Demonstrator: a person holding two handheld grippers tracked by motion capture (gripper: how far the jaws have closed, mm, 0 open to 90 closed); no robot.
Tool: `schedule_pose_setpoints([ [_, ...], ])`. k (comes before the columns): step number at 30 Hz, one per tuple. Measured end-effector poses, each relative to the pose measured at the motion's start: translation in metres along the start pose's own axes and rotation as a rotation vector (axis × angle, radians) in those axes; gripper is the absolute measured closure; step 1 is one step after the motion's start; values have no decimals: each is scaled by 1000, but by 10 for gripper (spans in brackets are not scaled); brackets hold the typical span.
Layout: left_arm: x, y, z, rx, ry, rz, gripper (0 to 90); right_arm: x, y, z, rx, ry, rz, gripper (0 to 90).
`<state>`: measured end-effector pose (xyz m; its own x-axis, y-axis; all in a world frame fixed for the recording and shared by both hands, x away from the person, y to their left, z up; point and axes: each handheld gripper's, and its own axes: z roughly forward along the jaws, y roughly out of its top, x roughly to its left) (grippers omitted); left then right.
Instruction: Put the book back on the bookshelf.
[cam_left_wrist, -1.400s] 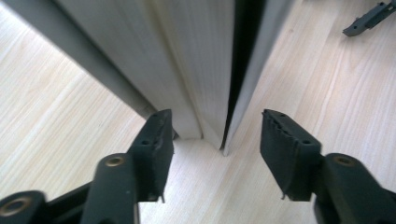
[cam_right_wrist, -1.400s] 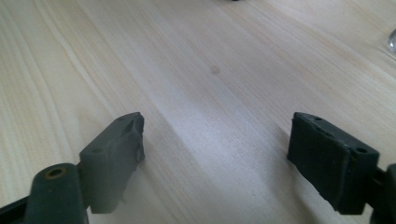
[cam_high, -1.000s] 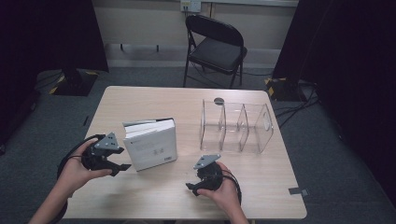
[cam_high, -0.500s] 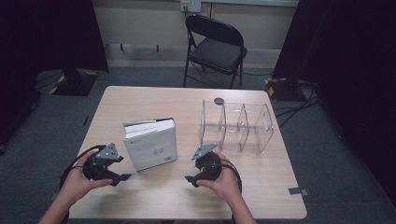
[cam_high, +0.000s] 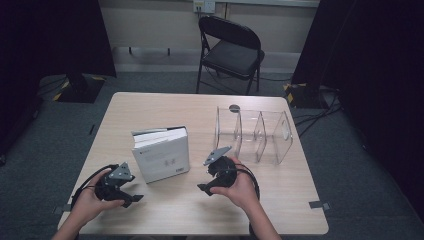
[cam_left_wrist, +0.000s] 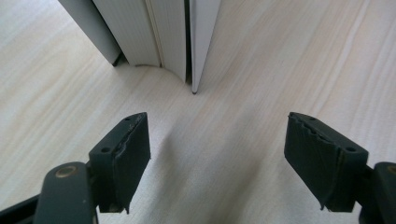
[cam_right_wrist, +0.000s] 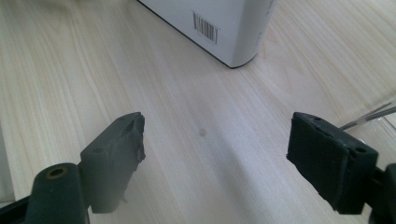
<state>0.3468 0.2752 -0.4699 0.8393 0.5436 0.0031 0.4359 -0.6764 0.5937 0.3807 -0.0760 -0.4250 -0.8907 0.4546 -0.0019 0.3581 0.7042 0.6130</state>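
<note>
- Book (cam_high: 162, 154) lies flat on the table (cam_high: 165, 107), left of the clear rack (cam_high: 255, 134)
- left gripper (cam_high: 131, 192), jaws just widening, empty, faces its corner; right gripper (cam_high: 210, 180) gapes, empty, beside it

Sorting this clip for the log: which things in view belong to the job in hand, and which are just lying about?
In the job:
- book, lying flat on the table
- left gripper, jaws open and just widened, nothing between them
- right gripper, jaws open, empty

Probably also: clear rack, empty, right of the book

Lying about:
- folding chair
- dark disc at the table's far edge
</note>
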Motion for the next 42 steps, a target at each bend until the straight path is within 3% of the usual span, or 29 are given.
schedule_pose_setpoints([
  [5,1,-4,7,0,11,-3,213,-1,6,-4,10,6,-18,175],
  [9,2,-7,13,-4,12,-34,205,-4,12,-6,10,13,-24,175],
  [16,4,-11,16,-48,21,-54,157,-10,20,-10,10,31,-10,175],
  [21,4,-14,18,-82,21,-62,144,-13,26,-14,27,12,-24,176],
  [26,4,-17,19,-102,16,-50,97,-12,36,-17,40,13,-50,179],
  [28,2,-18,21,-91,13,-27,38,-11,41,-19,42,19,-56,179],
  [30,1,-18,23,-106,8,-31,0,-11,45,-20,44,31,-60,179],
  [32,2,-17,22,-89,6,-16,0,-13,49,-22,30,50,-53,179],
  [33,1,-18,23,-105,4,-29,0,-14,51,-23,29,49,-54,179],
  [42,2,-24,23,-159,10,-16,0,-18,66,-29,73,43,-74,178],
])
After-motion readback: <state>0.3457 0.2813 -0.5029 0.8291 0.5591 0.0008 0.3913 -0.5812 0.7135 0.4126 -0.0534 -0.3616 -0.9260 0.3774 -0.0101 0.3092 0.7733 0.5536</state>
